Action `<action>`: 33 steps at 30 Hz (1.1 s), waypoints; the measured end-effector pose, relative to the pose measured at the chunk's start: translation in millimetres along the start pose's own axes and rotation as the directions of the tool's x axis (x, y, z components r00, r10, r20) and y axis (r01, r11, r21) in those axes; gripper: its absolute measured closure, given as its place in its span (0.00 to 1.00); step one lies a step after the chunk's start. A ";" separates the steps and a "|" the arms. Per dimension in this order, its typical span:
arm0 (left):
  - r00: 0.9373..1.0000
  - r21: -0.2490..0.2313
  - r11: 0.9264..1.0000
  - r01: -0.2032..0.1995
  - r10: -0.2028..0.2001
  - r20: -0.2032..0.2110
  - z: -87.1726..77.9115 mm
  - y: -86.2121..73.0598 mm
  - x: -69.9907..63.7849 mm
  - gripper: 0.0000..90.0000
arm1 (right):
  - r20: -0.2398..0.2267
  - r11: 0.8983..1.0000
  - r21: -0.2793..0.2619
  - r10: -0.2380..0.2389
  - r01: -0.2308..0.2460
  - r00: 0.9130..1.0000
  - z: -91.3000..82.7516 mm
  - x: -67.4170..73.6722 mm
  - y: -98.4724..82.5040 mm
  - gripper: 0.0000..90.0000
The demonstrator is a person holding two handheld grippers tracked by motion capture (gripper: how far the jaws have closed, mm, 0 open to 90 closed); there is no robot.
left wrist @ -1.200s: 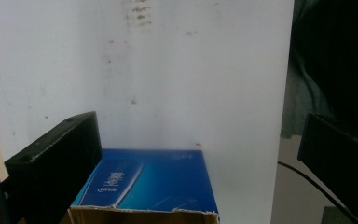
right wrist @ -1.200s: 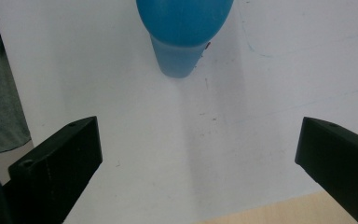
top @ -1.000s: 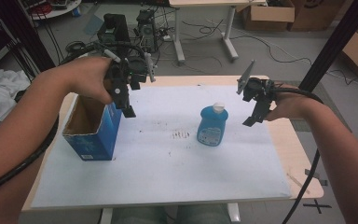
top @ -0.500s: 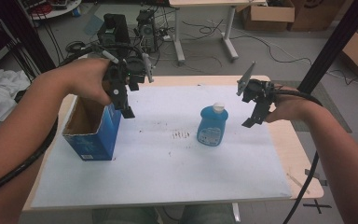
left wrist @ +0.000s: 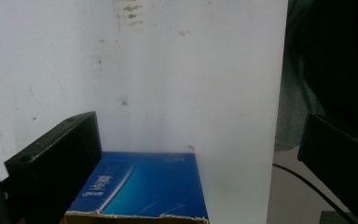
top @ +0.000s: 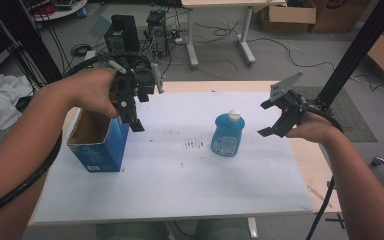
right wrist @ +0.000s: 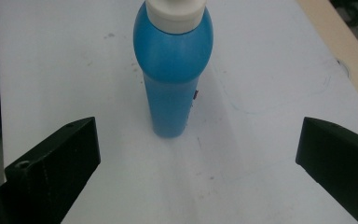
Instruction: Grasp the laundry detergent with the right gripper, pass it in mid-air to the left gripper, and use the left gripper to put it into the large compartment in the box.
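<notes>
The blue bottle, white-capped, is seen standing upright on the white table sheet, right of centre, just beside a patch of brownish marks. Against the frames from a second and half a second earlier, little change is noted: bottle and blue carton are found in the same spots, and both hands have held nearly the same poses, with at most a slight shift of the left one. The right gripper is held in the air to the right of the bottle, near it but apart, jaws spread wide and gripping nothing; in the right gripper view the bottle is framed between the two jaws, farther along, untouched. The left gripper is held over the right rim of the open-topped carton, which stands at the left part of the sheet, well apart from the bottle; its jaws are likewise spread and empty, and in the left gripper view the carton lies below between them, nearer the left jaw. Bare sheet is left open between carton and bottle and across the whole near half of the table. A strip of bare wood runs along the sheet's right edge, close behind the right hand.
</notes>
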State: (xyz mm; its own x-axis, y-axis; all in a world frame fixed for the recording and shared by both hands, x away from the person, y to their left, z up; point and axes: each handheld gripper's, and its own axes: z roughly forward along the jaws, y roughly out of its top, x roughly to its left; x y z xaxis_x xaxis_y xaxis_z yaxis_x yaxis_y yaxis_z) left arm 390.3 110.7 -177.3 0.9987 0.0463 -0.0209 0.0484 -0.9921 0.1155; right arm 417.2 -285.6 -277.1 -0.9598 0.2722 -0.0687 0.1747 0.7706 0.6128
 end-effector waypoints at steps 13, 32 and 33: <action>1.000 -0.014 1.000 0.004 -0.004 0.008 4.7 -8.4 -2.8 0.00 | 0.013 0.966 -0.223 0.136 -0.130 0.991 46.0 19.4 -69.9 0.00; 1.000 -0.010 1.000 0.005 -0.005 0.014 8.0 -11.1 -8.2 0.00 | -0.021 0.933 -0.321 0.166 -0.164 0.986 109.8 24.5 -71.5 0.00; 1.000 -0.009 1.000 0.007 -0.007 0.014 8.2 -11.3 -8.3 0.00 | -0.019 0.931 -0.328 0.165 -0.163 0.986 114.8 23.6 -70.9 0.00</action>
State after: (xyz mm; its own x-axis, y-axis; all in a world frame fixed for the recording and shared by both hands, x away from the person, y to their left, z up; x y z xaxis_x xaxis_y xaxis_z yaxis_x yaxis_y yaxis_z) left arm 381.3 120.6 -186.6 0.9980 0.0520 -0.0356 0.0560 -0.9907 0.1241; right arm 407.4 -267.7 -412.5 -0.9217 0.3847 0.0489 0.2465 0.4838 0.8398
